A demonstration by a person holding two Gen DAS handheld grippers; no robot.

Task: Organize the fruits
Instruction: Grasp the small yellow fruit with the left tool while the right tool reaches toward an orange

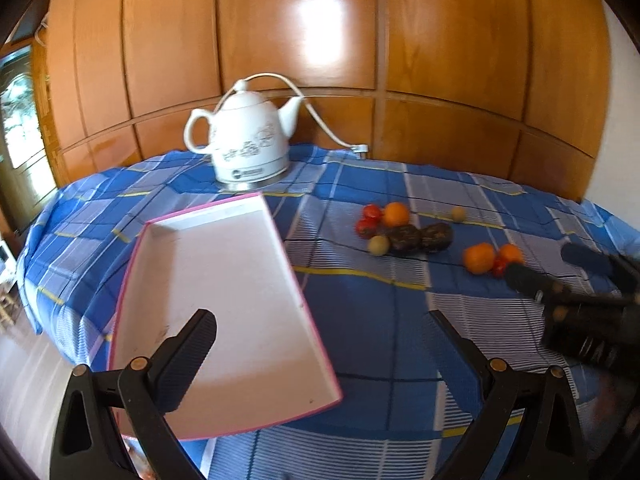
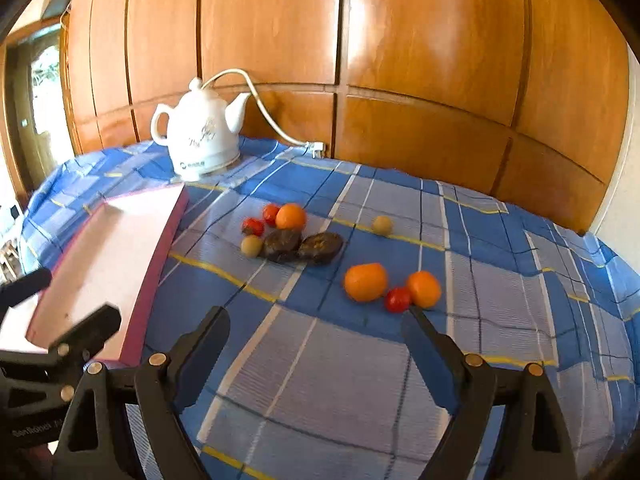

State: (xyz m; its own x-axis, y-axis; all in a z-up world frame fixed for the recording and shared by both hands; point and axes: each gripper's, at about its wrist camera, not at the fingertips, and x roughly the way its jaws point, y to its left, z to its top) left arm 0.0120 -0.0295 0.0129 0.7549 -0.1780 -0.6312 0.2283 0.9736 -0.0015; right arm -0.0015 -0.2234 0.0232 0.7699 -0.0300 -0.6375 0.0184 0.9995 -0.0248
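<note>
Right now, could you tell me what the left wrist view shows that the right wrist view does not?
Only the left wrist view shows the pink-edged tray's whole floor, which is bare. Only the right wrist view shows the near tomato fully clear of the right gripper. Both show the kettle, the fruit scattered on the checked cloth, and both the left gripper and the right one open.

Both views are bright, lit by daylight from a window (image 1: 18, 120) at the left edge of the frame. Strong glare patches sit on the glossy wooden panels (image 1: 320, 28) at upper centre. Fisheye distortion bows the panel lines, and the corners go dark. Slight motion blur softens the white kettle (image 1: 244, 140) and the fruits (image 2: 366, 282).
</note>
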